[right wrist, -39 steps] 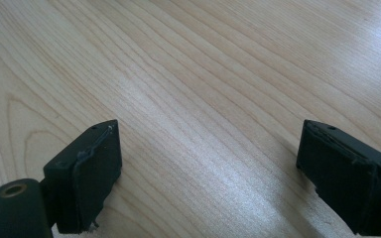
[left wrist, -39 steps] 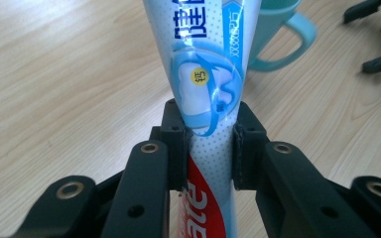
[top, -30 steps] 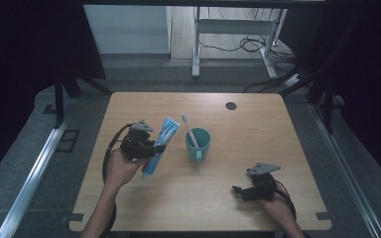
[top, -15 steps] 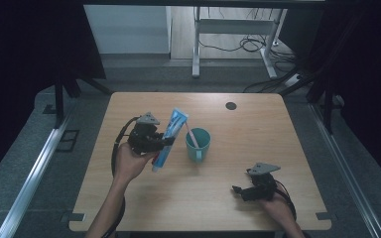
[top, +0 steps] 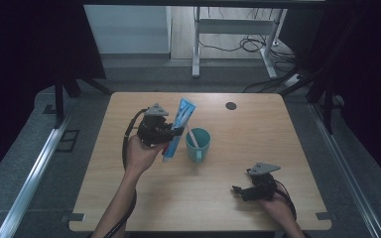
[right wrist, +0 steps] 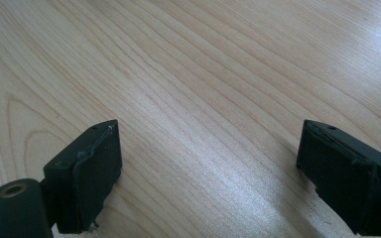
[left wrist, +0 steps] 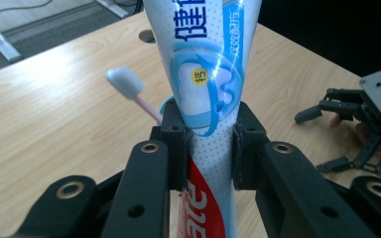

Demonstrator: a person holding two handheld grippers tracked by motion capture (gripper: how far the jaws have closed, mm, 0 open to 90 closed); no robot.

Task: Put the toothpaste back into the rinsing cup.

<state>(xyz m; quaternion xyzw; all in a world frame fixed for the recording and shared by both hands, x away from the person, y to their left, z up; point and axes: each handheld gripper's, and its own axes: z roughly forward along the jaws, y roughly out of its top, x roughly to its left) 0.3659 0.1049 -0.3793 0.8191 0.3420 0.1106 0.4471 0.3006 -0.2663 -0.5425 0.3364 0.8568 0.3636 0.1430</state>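
Now: left gripper clamps toothpaste tube | tube hides cup | right gripper agape

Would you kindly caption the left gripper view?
Left gripper clamps a toothpaste tube above a pink toothbrush.

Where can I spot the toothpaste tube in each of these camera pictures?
High view: toothpaste tube stands left of centre, beside the green cup.
Left gripper view: the tube rises up the middle, clamped in the left tool.
Right gripper view: bare tabletop, no tube.
Shared landmark: the pink toothbrush in the cup.
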